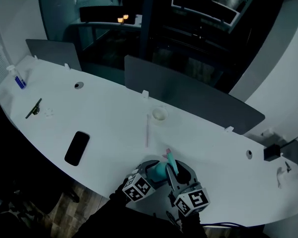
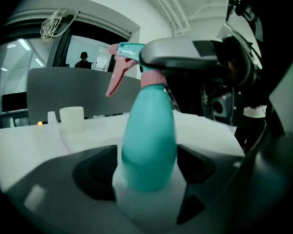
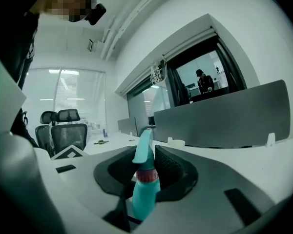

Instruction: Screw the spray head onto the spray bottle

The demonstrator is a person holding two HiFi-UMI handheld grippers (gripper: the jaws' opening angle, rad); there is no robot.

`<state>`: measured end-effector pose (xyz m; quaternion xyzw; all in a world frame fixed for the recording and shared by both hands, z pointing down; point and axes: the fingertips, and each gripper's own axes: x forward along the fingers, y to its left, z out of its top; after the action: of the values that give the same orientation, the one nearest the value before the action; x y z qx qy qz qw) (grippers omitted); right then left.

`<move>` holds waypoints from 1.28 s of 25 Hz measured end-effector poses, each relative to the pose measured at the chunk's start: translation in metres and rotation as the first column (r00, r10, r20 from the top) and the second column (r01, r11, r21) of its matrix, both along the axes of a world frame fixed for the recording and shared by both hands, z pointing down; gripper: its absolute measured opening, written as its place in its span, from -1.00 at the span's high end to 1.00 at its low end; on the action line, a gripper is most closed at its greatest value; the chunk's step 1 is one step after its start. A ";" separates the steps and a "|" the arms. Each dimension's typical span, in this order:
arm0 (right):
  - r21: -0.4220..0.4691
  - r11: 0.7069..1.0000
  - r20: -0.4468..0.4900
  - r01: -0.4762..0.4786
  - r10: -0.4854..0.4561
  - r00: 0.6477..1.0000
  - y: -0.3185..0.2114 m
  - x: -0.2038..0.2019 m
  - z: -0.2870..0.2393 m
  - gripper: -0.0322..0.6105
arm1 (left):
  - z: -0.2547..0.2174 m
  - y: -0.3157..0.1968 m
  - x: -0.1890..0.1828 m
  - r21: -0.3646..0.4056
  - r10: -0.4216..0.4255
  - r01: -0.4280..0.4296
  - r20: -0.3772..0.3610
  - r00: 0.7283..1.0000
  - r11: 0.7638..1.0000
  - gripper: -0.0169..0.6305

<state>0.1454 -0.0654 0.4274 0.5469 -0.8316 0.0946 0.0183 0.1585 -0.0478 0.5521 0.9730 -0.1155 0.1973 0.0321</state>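
Though spray bottle [image 2: 149, 150] is teal | spray head [image 2: 132, 50]: pink trigger, collar

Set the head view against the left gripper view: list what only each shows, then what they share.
Only the head view: a black phone, a small blue bottle at the desk's far left end, and a slim dark object near it. Only the left gripper view: a distant person behind the glass, and white cords hanging high up. Both: the teal spray bottle, the white cup, a grey divider and the white desk.
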 end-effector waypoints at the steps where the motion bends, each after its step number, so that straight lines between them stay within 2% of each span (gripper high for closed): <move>1: -0.008 1.000 0.000 0.015 -0.015 1.000 0.001 -0.001 0.000 0.58 | 0.000 0.001 0.000 -0.011 0.028 -0.028 -0.004 1.000 1.000 -0.24; 3: -0.016 0.999 -0.006 0.042 -0.042 0.999 0.000 -0.002 0.000 0.58 | -0.002 0.001 0.001 -0.010 0.064 -0.064 -0.006 0.998 0.998 -0.17; 5: -0.005 0.999 -0.016 0.047 -0.047 0.999 -0.001 -0.002 0.000 0.58 | -0.004 0.000 0.001 0.004 0.018 -0.018 -0.009 1.000 1.000 -0.16; 7: 0.029 0.999 -0.057 0.016 -0.014 0.998 0.001 -0.003 -0.001 0.58 | -0.004 0.000 0.000 0.004 -0.126 0.126 -0.013 0.992 0.992 -0.15; 9: 0.074 0.997 -0.105 -0.027 0.035 0.994 0.006 -0.006 -0.003 0.58 | -0.004 0.002 -0.002 0.004 -0.284 0.284 -0.010 0.959 0.959 -0.15; 11: 0.098 0.994 -0.118 -0.049 0.060 0.991 0.007 -0.010 -0.003 0.58 | -0.003 0.001 -0.005 -0.003 -0.354 0.354 -0.016 0.935 0.935 -0.15; 13: 0.087 0.996 -0.105 -0.030 0.040 0.994 0.007 -0.011 -0.002 0.58 | -0.003 0.001 -0.007 0.006 -0.312 0.312 -0.026 0.950 0.950 -0.16; 14: 0.072 0.997 -0.087 -0.005 0.011 0.996 0.007 -0.012 -0.001 0.58 | -0.003 0.001 -0.008 0.029 -0.255 0.256 -0.027 0.967 0.966 -0.18; 16: 0.040 0.996 -0.054 0.078 -0.076 0.996 0.007 -0.013 -0.001 0.58 | -0.004 0.002 -0.007 0.060 -0.081 0.082 -0.016 0.997 0.995 -0.31; 18: 0.014 0.985 -0.031 0.169 -0.169 0.985 0.005 -0.014 -0.001 0.58 | -0.004 0.005 -0.002 0.043 0.099 -0.100 0.006 0.995 0.994 -0.25; 19: 0.006 0.981 -0.017 0.196 -0.196 0.981 0.003 -0.013 -0.002 0.58 | -0.004 0.006 0.000 0.037 0.153 -0.153 0.018 0.988 0.988 -0.19; 20: 0.007 0.979 -0.006 0.203 -0.203 0.979 0.002 -0.012 -0.002 0.58 | -0.005 0.006 0.001 0.037 0.167 -0.168 0.025 0.986 0.985 -0.19; 21: 0.019 0.982 -0.005 0.190 -0.190 0.982 0.001 -0.010 -0.003 0.58 | -0.006 0.006 0.002 0.042 0.140 -0.141 0.023 0.990 0.989 -0.18; 23: 0.076 0.991 -0.045 0.112 -0.109 0.993 0.004 -0.009 -0.004 0.58 | -0.007 0.003 0.002 0.053 -0.022 0.021 0.005 1.000 0.998 -0.18; 24: 0.110 0.992 -0.076 0.066 -0.058 0.995 0.007 -0.011 -0.004 0.58 | -0.007 0.002 0.000 0.054 -0.134 0.134 -0.002 0.991 0.990 -0.18; 25: 0.138 0.990 -0.103 0.033 -0.019 0.995 0.011 -0.014 -0.004 0.58 | -0.007 0.001 -0.003 0.051 -0.242 0.242 -0.005 0.970 0.969 -0.18; 26: 0.155 0.988 -0.119 0.015 0.003 0.993 0.014 -0.017 -0.004 0.58 | -0.006 0.001 -0.006 0.047 -0.322 0.322 -0.006 0.947 0.946 -0.18; 27: 0.160 0.987 -0.120 0.010 0.009 0.993 0.015 -0.019 -0.004 0.58 | -0.005 0.001 -0.008 0.049 -0.355 0.354 -0.003 0.935 0.934 -0.18; 28: 0.153 0.988 -0.110 0.014 0.002 0.994 0.015 -0.018 -0.004 0.58 | -0.004 0.001 -0.008 0.059 -0.338 0.337 0.001 0.941 0.940 -0.18; 29: 0.137 0.990 -0.093 0.033 -0.020 0.996 0.014 -0.017 -0.003 0.58 | -0.003 0.001 -0.008 0.074 -0.283 0.282 0.000 0.959 0.957 -0.19; 31: 0.092 0.988 -0.044 0.123 -0.119 0.992 0.012 -0.017 -0.002 0.58 | -0.005 0.002 -0.009 0.106 -0.119 0.119 -0.007 0.993 0.987 -0.27; 32: 0.069 0.980 -0.008 0.185 -0.185 0.983 0.011 -0.017 -0.001 0.58 | -0.006 0.003 -0.007 0.113 -0.030 0.030 0.001 1.000 0.993 -0.30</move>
<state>0.1279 -0.0539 0.4260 0.4676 -0.8816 0.0631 0.0085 0.1512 -0.0449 0.5462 0.9712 -0.1411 0.1912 -0.0200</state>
